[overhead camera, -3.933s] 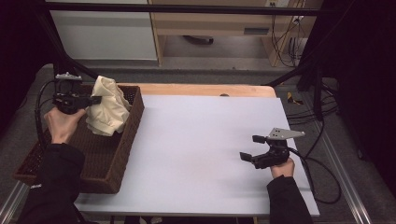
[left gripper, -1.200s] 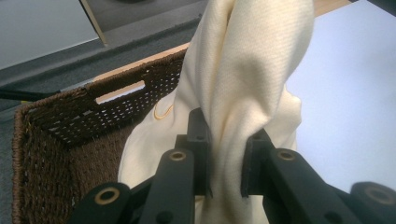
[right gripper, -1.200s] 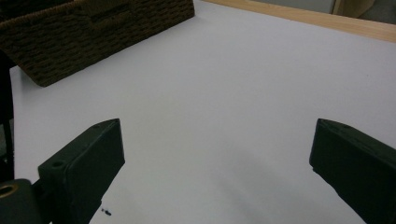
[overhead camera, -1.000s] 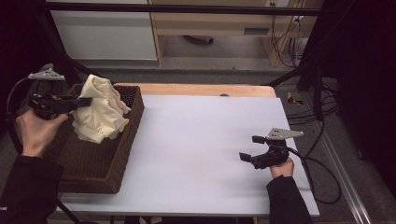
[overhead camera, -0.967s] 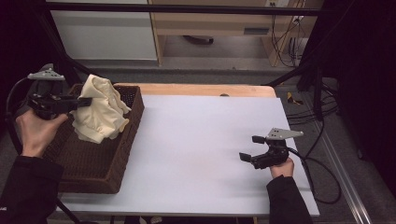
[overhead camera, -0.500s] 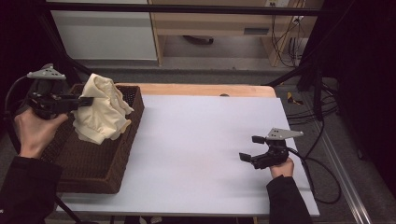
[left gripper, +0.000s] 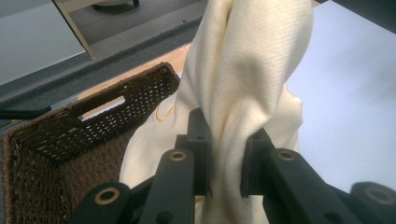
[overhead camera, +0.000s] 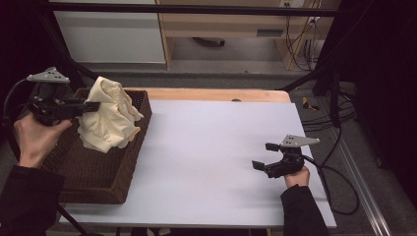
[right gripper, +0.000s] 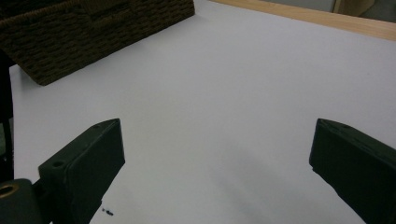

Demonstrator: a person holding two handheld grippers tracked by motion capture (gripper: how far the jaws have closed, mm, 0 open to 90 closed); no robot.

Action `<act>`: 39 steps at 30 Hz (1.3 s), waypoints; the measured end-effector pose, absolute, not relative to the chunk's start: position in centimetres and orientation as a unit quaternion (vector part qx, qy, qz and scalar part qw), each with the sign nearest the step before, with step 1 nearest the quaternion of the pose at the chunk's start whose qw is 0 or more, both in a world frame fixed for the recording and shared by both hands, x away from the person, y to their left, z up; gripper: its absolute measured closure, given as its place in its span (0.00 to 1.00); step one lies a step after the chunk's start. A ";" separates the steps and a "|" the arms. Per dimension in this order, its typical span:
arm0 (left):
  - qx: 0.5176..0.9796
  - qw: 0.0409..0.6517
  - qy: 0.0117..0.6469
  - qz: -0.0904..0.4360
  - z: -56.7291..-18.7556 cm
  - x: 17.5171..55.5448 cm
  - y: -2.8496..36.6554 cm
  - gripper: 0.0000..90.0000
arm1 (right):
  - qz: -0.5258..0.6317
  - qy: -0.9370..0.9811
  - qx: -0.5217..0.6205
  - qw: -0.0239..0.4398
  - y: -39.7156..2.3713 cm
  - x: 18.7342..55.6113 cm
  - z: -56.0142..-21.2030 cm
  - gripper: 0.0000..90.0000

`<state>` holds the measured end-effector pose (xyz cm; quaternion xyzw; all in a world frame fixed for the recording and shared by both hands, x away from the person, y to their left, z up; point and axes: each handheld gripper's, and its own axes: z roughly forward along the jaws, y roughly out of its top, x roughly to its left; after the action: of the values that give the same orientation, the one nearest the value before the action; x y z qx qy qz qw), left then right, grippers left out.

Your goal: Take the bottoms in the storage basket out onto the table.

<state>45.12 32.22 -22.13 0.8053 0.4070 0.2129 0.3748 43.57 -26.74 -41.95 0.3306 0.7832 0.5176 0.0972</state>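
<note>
The left gripper holds a cream cloth, its jaws pressed together on a gathered fold of the fabric; in the left gripper view the fold is pinched between the two black pads and rises ahead of them as a twisted column. The rest of the cloth hangs below and beyond the jaws, draped over the near corner of the brown wicker basket, with its lower folds inside the basket rim and one edge reaching toward the white table surface. The cloth appears light, soft and limp: it bunches, sags under its own weight and keeps no shape, so it likely follows the gripper with a lag and swings when carried. The knit surface looks matte and probably grips the pads well; slipping is a small risk as long as several layers stay in the pinch. It is not fragile, but loose folds may catch on the rough weave of the basket wall. A hold on a thick gathered ridge, as here, is judged sound; a second hold is best taken on a free edge or corner hanging below the jaws. The right gripper rests well apart on the table, jaws spread wide with nothing between them.
</note>
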 end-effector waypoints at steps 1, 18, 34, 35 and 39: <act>0.806 0.375 0.405 0.213 -22.1 45.1 32.1 0.86 | 0.518 0.783 0.331 0.097 -26.7 43.6 -41.9 0.04; 0.812 0.383 0.385 0.212 -21.3 44.5 30.8 0.86 | 0.519 0.783 0.329 0.098 -26.8 43.5 -41.9 0.04; 0.823 0.393 0.358 0.199 -20.8 44.3 28.5 0.86 | 0.519 0.783 0.329 0.097 -26.8 43.5 -41.9 0.04; 0.823 0.395 0.357 0.198 -20.8 44.2 28.3 0.86 | 0.519 0.783 0.329 0.097 -26.8 43.5 -41.9 0.04; 0.826 0.398 0.349 0.195 -20.7 44.2 27.5 0.86 | 0.520 0.782 0.329 0.098 -26.8 43.5 -41.8 0.04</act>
<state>44.22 27.49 -20.68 0.8260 0.3488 0.1953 0.3975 43.52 -26.85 -41.84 0.3292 0.7820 0.5202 0.0976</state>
